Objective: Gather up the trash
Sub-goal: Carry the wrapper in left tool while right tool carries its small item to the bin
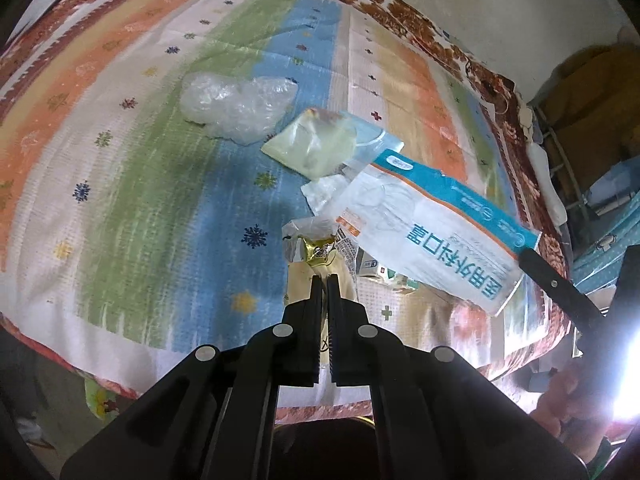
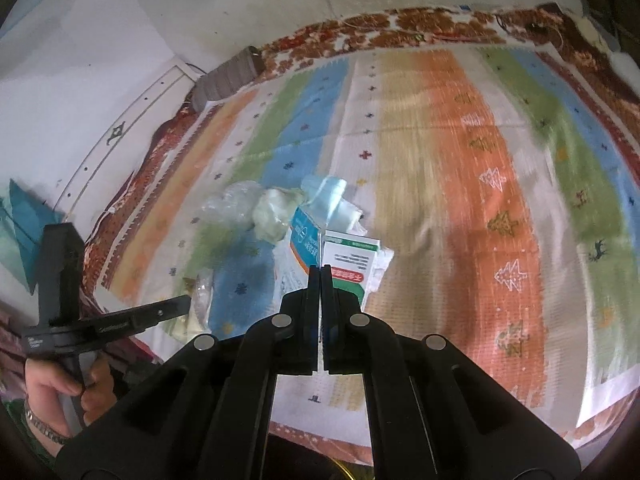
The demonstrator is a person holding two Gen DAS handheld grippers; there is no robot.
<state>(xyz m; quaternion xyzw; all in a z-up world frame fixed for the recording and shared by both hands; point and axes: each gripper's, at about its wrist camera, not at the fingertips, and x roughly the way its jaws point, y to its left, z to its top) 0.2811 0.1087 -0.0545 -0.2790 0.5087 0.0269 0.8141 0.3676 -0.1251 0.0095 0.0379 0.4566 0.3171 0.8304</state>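
Observation:
Trash lies on a striped cloth (image 1: 132, 184). My left gripper (image 1: 325, 278) is shut on a cream snack wrapper (image 1: 316, 256) with a gold torn top. My right gripper (image 2: 320, 268) is shut on the edge of a white and blue mask bag (image 1: 436, 236), which it holds lifted; it also shows in the right wrist view (image 2: 306, 240). A crumpled clear plastic bag (image 1: 236, 104) and a pale green packet (image 1: 312, 144) lie farther back. A white and green medicine box (image 2: 350, 264) lies under the mask bag.
The cloth covers a table with a brown flowered border (image 1: 440, 40). A white wall (image 2: 100, 40) stands behind. The left gripper's body (image 2: 80, 320) and the hand holding it show at the left of the right wrist view.

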